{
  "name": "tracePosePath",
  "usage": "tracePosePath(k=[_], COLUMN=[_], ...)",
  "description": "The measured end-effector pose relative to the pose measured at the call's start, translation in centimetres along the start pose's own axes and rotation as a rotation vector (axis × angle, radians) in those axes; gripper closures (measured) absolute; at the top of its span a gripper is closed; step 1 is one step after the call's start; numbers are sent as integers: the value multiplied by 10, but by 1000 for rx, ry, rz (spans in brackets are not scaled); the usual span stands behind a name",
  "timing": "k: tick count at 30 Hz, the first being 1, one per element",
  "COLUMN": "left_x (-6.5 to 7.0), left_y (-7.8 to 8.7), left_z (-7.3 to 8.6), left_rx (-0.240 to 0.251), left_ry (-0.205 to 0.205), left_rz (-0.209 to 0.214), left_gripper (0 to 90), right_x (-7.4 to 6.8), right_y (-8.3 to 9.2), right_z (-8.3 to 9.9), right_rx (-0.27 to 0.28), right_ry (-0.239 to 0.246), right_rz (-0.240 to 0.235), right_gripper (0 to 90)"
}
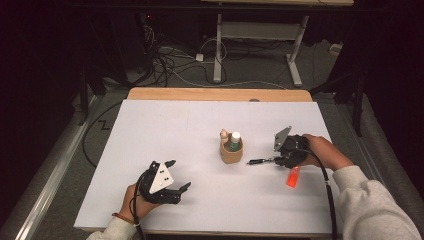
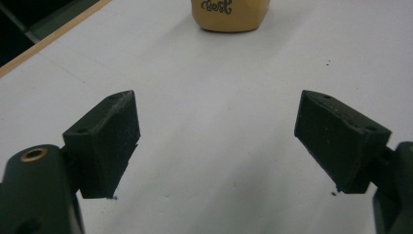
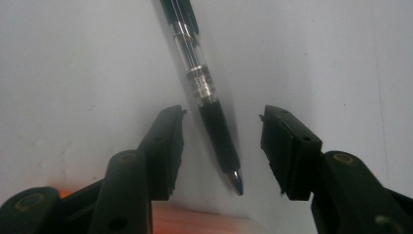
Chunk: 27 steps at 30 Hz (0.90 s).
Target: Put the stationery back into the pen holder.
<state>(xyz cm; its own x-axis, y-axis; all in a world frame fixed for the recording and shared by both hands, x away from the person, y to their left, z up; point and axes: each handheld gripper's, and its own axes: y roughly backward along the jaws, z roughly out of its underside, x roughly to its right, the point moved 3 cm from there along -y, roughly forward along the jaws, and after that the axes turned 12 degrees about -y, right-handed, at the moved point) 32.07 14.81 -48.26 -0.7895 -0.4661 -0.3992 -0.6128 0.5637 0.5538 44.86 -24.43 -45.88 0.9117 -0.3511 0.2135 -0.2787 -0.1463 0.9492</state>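
— Right hand-held gripper [image 3: 221,146]? Half spread, pads clear of the pen [image 3: 204,97] lying between them on the table [image 1: 165,125].

— Left hand-held gripper [image 2: 216,141]? Spread wide, nothing inside; tan cup [image 2: 230,14] straight ahead, well apart.

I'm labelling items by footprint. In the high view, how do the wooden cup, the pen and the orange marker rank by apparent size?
Largest to smallest in the high view:
1. wooden cup
2. pen, thin, partly under the right hand-held gripper, so unsure
3. orange marker, about as long, so ranks 2 and 3 are too close to call.
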Motion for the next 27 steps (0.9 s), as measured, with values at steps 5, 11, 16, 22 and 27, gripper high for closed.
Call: tracePosePath(k=[5,11,16,22,27], left_x=[3,3,5,9,14], left_y=[-1,-2,-4,-7,-11], left_z=[0,1,1,-4,-15], left_rx=[-3,-5,-13,-36,-56], left_ry=[-2,-1,-9,-32,-84], left_rz=[19,25,33,17,-18], left_gripper=[162,162,162,165,166], right_x=[5,4,0,-4,-11], right_y=[-5,-10,-9,0,17], right_z=[-11,-18,-16,-16,-18], right_rx=[-75,-113,-122,-32,42], right_ry=[98,167,192,184,109], right_rz=[-15,-51,-74,-57,-31], right_gripper=[575,664,790,800,800])
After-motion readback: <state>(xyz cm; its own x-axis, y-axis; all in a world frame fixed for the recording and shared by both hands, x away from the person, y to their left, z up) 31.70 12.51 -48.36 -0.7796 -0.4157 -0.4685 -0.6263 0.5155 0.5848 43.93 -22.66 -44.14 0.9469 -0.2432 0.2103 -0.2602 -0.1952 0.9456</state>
